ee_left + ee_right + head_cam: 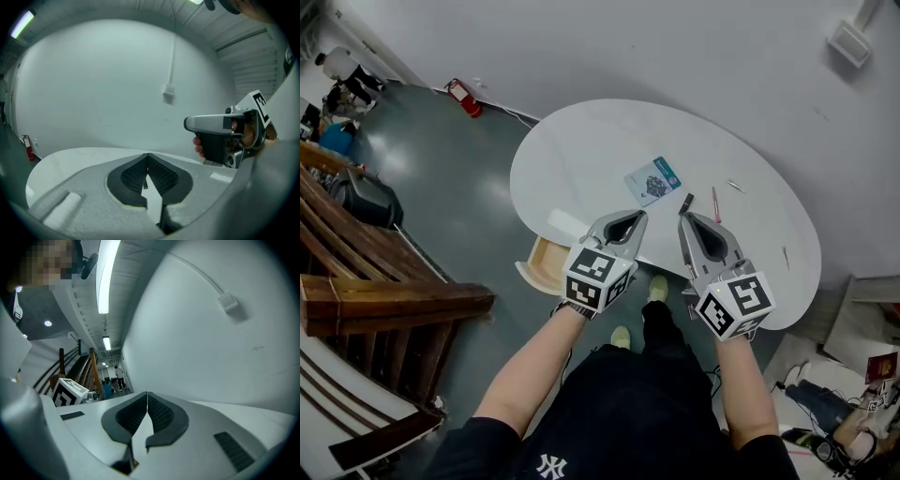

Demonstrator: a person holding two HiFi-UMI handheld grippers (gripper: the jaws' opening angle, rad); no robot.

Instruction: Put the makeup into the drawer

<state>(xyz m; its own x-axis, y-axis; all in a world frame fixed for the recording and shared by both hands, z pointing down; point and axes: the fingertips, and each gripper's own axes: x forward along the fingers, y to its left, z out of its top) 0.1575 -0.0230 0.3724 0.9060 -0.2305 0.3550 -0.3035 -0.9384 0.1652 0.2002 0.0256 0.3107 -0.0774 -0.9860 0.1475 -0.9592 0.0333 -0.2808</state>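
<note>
Head view: a teal-edged makeup packet [652, 180], its print too small to read, lies flat mid-desk [581, 141]. To its right a slim pink pencil [715, 204] runs lengthwise away from the person, with a short dark stick [686, 203] beside it. The left gripper [635, 217] and right gripper [686, 219] hover over the near edge, fingers closed on nothing. A wooden drawer [546, 264] stands open below the near-left edge. The shirt logo [551, 466] reads NY.

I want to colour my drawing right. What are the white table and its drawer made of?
The table looks like white painted or laminated board: smooth, even, with a soft sheen. The drawer looks like pale bare wood, tan inside with a lighter rim; too small to see grain.
</note>
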